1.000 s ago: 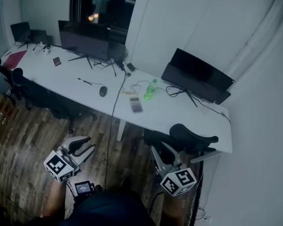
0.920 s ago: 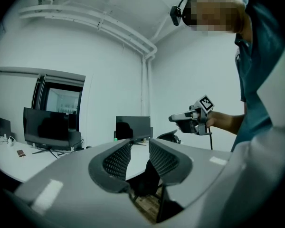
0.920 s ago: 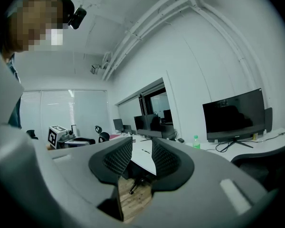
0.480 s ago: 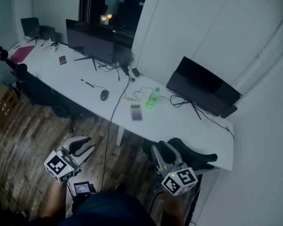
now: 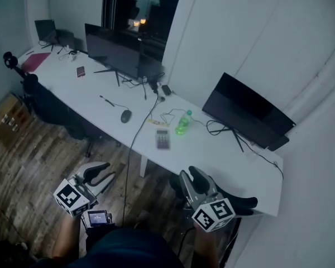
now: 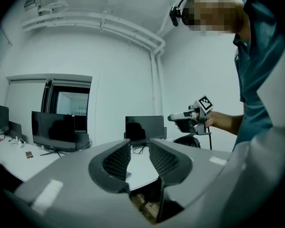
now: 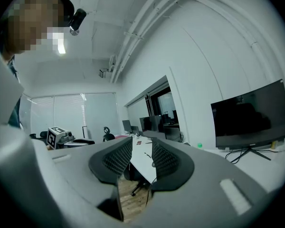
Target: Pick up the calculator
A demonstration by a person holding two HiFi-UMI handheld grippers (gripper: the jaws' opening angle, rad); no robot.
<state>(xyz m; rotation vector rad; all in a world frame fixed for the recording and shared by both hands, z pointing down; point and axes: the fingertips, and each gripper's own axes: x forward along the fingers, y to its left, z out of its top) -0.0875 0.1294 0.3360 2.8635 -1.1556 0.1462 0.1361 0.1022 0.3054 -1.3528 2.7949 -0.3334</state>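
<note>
Both grippers have travelled forward with the person, so the long white surface (image 5: 223,161) now sits lower and nearer in the head view than it did a second ago. Over the same second the right gripper (image 5: 191,176) has come up over the black chair (image 5: 243,201) at the near edge, where before it hung short of it. Nothing on the surface has shifted: the calculator (image 5: 163,139) lies flat where it was, close to the near edge, just near-left of the green bottle (image 5: 182,123) and to the right of the mouse (image 5: 125,116). It is untouched and well apart from both grippers. At the near left the left gripper (image 5: 103,175) hangs over the wooden floor (image 5: 39,166), its jaws drawn together as far as they go, with only a slim slot between the ribbed pads and nothing in it. In its own view the right gripper's jaws look the same, close together and empty, pointing along the surface rather than at the calculator. This reads as the approach, with the pick-up itself not begun. By the layout the right gripper is the nearer one, and its jaws would have to spread before they could straddle the calculator, whose low flat body offers little edge to catch
</note>
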